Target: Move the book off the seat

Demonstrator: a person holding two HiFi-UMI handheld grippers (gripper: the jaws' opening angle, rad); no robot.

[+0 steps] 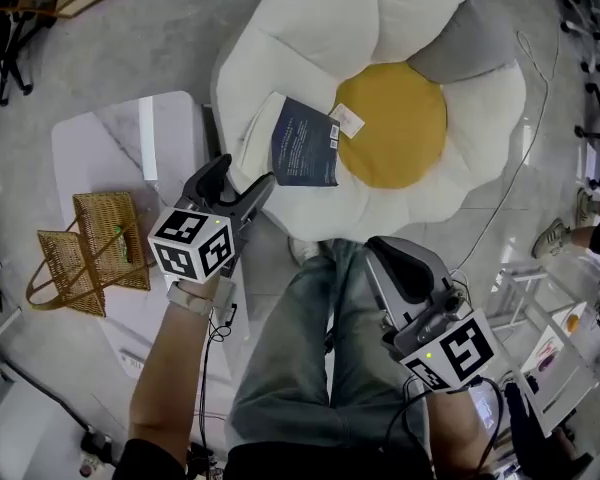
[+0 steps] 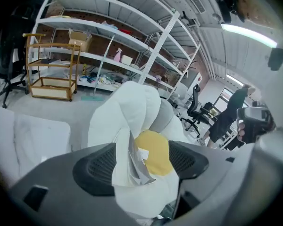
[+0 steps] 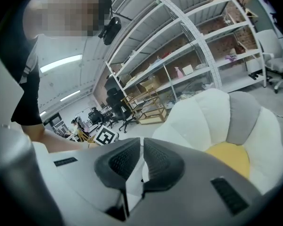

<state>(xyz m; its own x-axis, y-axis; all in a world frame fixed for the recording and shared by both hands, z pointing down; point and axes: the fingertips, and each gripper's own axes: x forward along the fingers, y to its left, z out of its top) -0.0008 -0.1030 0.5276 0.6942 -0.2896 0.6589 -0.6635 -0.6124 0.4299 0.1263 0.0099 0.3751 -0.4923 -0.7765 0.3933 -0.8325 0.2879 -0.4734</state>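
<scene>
Grey polished floor (image 1: 130, 48) and long metal shelving racks (image 2: 108, 41) surround a flower-shaped floor seat (image 1: 310, 28) with white petals, 1 grey petal and a yellow centre (image 1: 395, 123). To its left sits a low white tabletop (image 1: 100, 148), with a wicker basket (image 1: 90, 253) at its near end. The person's jeans-clad legs (image 1: 310, 348) stand just in front of the seat.

The book (image 1: 305, 148), dark blue with pale pages fanned out to its left, lies on the near-left petals, its right edge touching the yellow centre. It is not yet lifted.

The left claw (image 1: 243, 175) hangs just short of the book's near-left corner. It is released, and in the left gripper view its 2 jaws stand wide apart with the book's raised page edge framed between them, neither pad touching it. The right claw (image 1: 405, 258) is clenched on nothing, low beside the person's right knee and well apart from the book.

The step in hand looks like the reach for the book. The next move probably calls for pushing the left claw forward until the pads straddle the cover and pages together, then closing firmly. Pinching only loose pages could let the book sag open or slip. After that comes a lift clear of the soft petals, perhaps toward the tabletop.
</scene>
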